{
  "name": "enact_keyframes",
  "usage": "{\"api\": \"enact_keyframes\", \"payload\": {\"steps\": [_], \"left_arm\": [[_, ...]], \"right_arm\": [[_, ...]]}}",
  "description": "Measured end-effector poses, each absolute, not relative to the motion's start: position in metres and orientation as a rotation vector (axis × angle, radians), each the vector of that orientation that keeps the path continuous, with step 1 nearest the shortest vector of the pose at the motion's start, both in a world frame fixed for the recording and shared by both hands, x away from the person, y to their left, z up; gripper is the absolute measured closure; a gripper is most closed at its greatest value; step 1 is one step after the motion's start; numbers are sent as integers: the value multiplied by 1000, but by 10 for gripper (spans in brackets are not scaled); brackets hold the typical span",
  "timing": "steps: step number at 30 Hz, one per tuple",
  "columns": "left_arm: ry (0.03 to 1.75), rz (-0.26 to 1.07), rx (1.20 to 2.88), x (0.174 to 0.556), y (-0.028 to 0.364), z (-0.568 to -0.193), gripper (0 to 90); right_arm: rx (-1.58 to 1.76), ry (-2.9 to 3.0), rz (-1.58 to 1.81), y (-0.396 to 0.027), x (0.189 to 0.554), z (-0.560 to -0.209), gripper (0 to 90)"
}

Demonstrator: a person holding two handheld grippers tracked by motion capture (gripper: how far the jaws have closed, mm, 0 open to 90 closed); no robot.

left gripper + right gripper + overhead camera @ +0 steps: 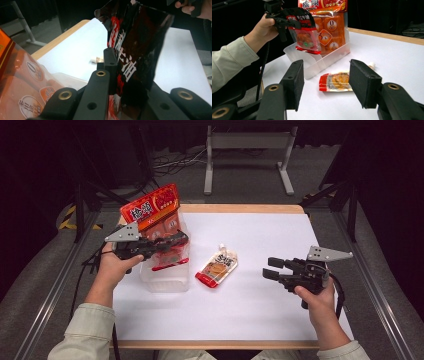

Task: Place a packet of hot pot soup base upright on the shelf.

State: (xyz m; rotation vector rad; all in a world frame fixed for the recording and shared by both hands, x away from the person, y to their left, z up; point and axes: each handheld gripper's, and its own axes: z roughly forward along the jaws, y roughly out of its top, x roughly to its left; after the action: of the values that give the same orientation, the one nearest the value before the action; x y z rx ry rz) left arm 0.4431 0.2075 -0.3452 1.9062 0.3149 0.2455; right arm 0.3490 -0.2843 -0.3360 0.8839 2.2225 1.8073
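From above, the left gripper (172, 240) is clamped on a dark sachet (170, 251) and holds it over the clear bin (165, 280) at the table's left, just in front of the tall orange pack (155, 210) standing in that bin; a second pouch (217, 266) lies flat on the white sheet (260, 310) between the bin and the right gripper (270, 268), whose jaws stand apart on nothing.

Looking along the left gripper (117, 75), the sachet (137, 45) rises glossy and creased from between the jaws, pinched near its lower edge; it looks thin, light and floppy, and I'd guess that film is slippery, so a grip on a flat sealed edge seems safer than one on the bulging middle; the orange pack (22, 92) sits close at the left.

From the right gripper (325, 83), jaws released, the pouch (337, 81) lies well ahead between the pads' line, apart from them; the sachet (305, 35) hangs by its top over the bin (317, 62); the pouch's spout end looks stiffest, its body soft.
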Motion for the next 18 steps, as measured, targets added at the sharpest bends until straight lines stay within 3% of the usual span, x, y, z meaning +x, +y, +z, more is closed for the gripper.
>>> {"api": "enact_keyframes", "payload": {"steps": [18], "left_arm": [[355,212,1883,447,216,-356,890]], "right_arm": [[897,2231,1840,-284,350,-338,451]]}}
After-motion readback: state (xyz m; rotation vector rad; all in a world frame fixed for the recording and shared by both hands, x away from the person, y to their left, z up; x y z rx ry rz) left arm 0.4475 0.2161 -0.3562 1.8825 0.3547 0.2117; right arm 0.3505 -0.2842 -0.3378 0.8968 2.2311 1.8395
